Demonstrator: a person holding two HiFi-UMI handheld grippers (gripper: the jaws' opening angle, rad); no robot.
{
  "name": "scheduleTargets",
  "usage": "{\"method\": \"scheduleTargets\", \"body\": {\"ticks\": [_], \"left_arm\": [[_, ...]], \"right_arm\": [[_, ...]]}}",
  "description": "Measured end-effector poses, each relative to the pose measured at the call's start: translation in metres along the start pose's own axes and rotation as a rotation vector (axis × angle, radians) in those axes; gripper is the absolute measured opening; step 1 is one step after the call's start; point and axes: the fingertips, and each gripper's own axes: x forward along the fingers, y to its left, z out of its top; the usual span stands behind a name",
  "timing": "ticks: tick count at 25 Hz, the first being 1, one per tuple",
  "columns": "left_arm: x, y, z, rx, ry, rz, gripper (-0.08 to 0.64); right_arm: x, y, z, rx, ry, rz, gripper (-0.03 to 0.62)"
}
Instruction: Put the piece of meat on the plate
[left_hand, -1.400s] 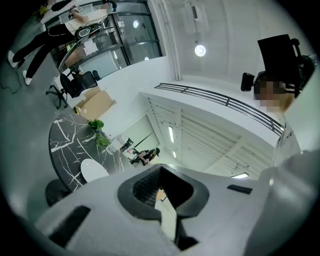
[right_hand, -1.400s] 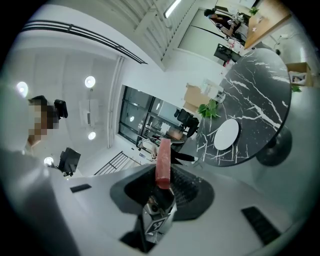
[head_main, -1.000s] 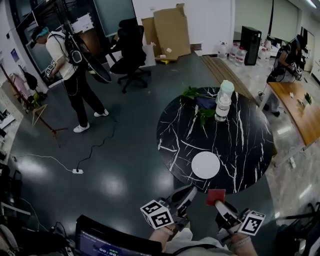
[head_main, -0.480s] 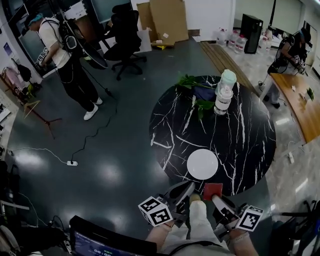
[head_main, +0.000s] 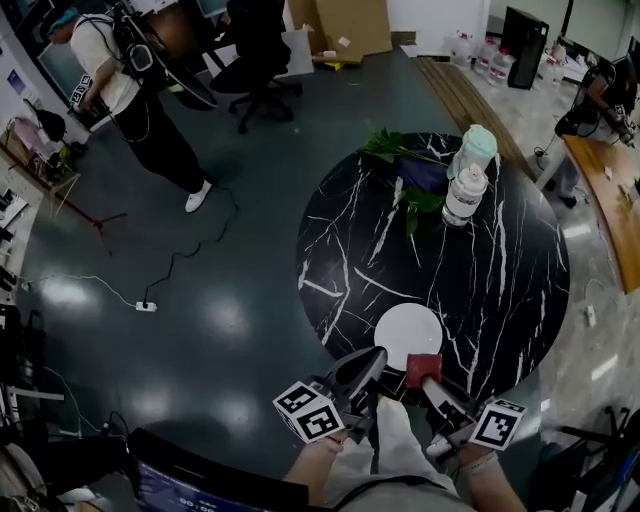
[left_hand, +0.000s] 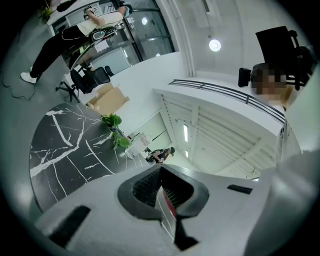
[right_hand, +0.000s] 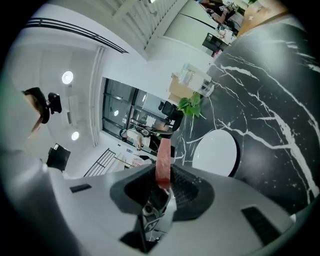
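Note:
A flat red piece of meat (head_main: 423, 368) stands on edge between the jaws of my right gripper (head_main: 432, 386), which is shut on it. It hangs over the near rim of the round black marble table (head_main: 500, 290), just right of and below the white plate (head_main: 407, 335). In the right gripper view the meat (right_hand: 163, 159) sticks up out of the right gripper (right_hand: 162, 182), with the bare plate (right_hand: 215, 151) close ahead. My left gripper (head_main: 365, 363) is shut with nothing in it, left of the meat at the table's rim; its jaws meet in the left gripper view (left_hand: 161, 184).
Two stacked bottles (head_main: 467, 185) and green leaves (head_main: 398, 148) stand at the table's far side. On the floor beyond are a person (head_main: 125, 85), an office chair (head_main: 255, 55) and a cable with a power strip (head_main: 147, 306). A wooden table (head_main: 612, 185) is at the right.
Both grippers have moved forward and down towards the table's near rim. The meat, still gripped, now sits closer to the plate, and the table looks nearer.

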Motion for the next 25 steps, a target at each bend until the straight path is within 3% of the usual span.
{"method": "scheduleTargets", "body": {"ticks": [11, 16, 25], "left_arm": [[0.012, 0.043, -0.005, -0.033, 0.012, 0.085, 0.008], [0.016, 0.062, -0.007, -0.029, 0.003, 0.108, 0.008], [0.019, 0.080, 0.007, -0.043, -0.040, 0.154, 0.008]], "right_arm": [[0.034, -0.049, 0.015, 0.034, 0.070, -0.086, 0.084], [0.052, -0.077, 0.015, 0.024, 0.148, -0.147, 0.084], [0.077, -0.091, 0.008, 0.047, 0.231, -0.159, 0.084]]}}
